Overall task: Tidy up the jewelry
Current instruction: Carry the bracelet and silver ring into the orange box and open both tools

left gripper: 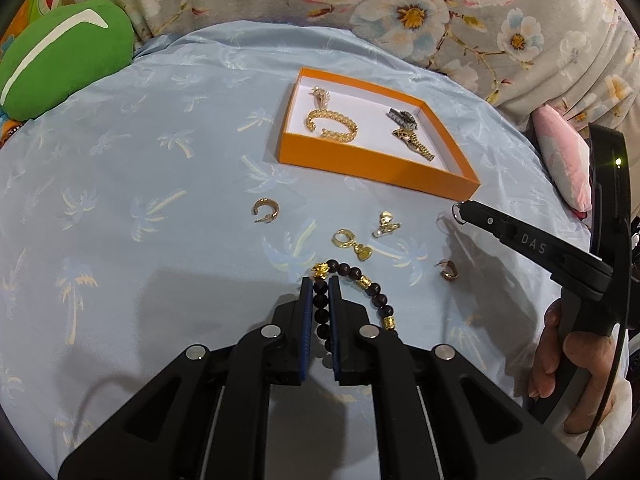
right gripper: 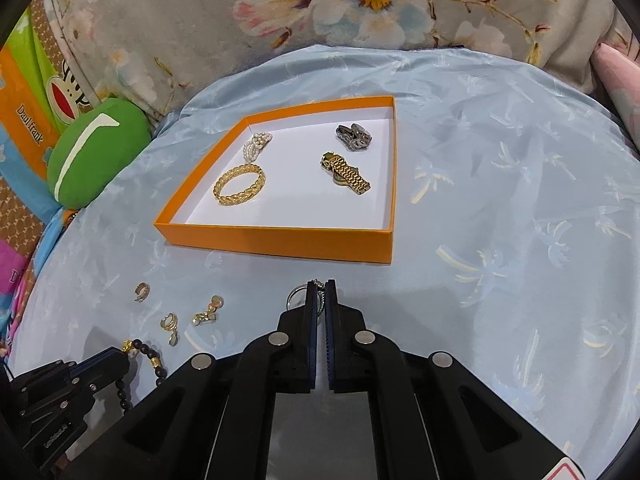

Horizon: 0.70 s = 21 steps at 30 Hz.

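At the bottom centre of the left wrist view, a dark beaded bracelet is clamped by the left gripper. A silver ring earring is pinched by the right gripper. Loose earrings are seen mid-frame; beyond them, the orange box holds a gold bangle and watch.

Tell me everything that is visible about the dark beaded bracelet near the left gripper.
The beaded bracelet is a loop of round, dark brown beads that look like wood, with a gold ornament at its far end and two gold spacer beads along one side. It lies on the pale blue cloth, outside the orange box. The left gripper is closed on one strand, its blue pads touching the beads. The near part of the loop is hidden behind the gripper.
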Motion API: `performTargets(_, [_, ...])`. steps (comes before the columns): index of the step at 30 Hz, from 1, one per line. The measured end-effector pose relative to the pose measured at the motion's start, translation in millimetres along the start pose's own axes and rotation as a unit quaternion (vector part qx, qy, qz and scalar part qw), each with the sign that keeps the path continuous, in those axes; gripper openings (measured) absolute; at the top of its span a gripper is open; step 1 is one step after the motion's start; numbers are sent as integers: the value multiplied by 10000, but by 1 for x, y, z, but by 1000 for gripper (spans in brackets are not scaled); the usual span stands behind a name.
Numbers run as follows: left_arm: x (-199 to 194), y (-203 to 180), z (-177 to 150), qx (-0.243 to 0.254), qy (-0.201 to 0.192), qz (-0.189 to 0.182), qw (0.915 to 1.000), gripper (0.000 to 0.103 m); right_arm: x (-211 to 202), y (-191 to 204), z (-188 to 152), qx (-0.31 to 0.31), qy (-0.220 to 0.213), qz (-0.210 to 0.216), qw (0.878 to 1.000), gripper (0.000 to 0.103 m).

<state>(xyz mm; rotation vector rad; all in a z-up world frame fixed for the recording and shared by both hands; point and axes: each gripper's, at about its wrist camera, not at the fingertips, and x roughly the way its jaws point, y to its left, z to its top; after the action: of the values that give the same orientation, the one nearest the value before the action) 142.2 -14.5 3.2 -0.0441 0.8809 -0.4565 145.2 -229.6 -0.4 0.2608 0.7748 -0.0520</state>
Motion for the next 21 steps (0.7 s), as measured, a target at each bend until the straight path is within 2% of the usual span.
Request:
performTargets(10, [-29, -10, 23, 147, -394, -12, 9991, 7, -24, 2, 16, -67, -323, 84, 9994, 3])
performTargets(14, [-35, -20, 45, 339, -584, 53, 9977, 7, -25, 1, 31, -128, -438, 26, 9990, 3])
performTargets(21, [-29, -34, 100, 495, -904, 89, 9946, 7, -8, -7, 61, -79, -479, 17, 9988, 3])
